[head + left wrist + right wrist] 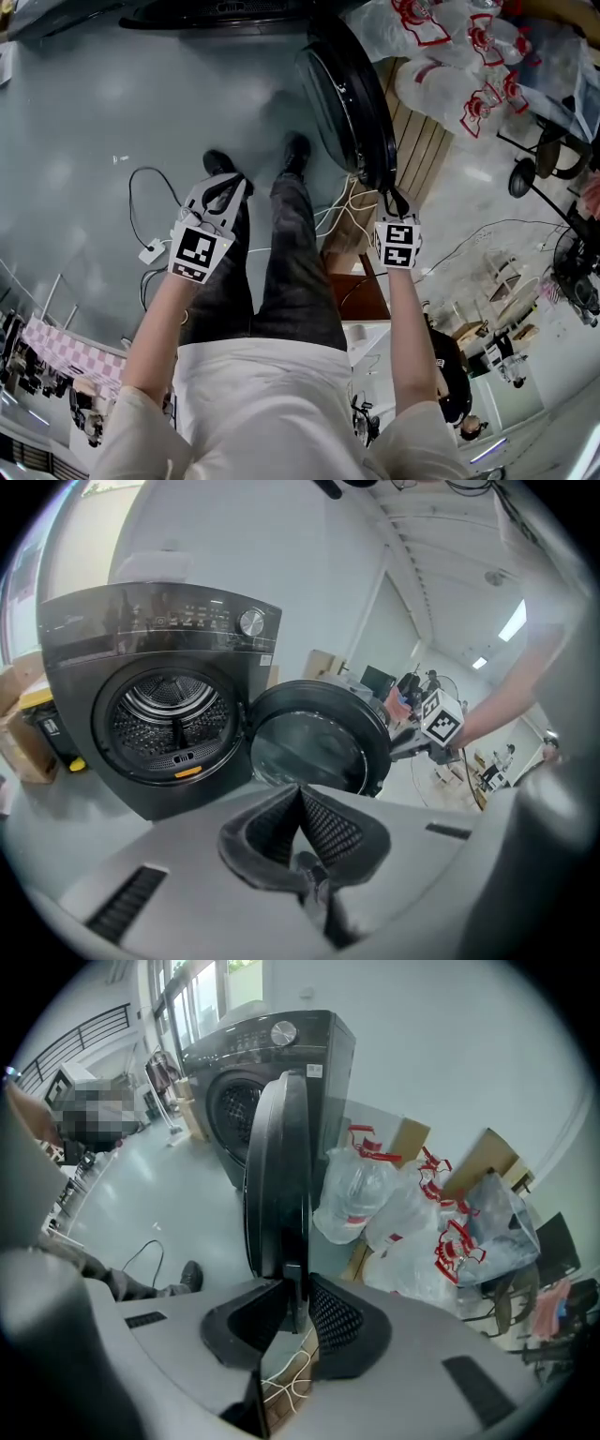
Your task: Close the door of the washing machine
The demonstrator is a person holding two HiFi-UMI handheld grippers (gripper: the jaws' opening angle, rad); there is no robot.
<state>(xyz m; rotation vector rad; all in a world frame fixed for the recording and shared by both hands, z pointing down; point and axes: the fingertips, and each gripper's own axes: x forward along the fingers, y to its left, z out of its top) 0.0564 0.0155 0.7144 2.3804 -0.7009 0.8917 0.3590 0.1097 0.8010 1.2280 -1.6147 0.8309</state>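
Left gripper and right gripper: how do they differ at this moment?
The left gripper is shut with nothing between its jaws; the right gripper pinches the edge of the open door. The left gripper is clear of the door, facing the drum; the right gripper touches it. Both carry a marker cube.

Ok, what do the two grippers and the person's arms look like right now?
Both the left gripper and right gripper have light grey bodies, black mesh-textured pads and a white cube with black square markers. The person wears short off-white sleeves.
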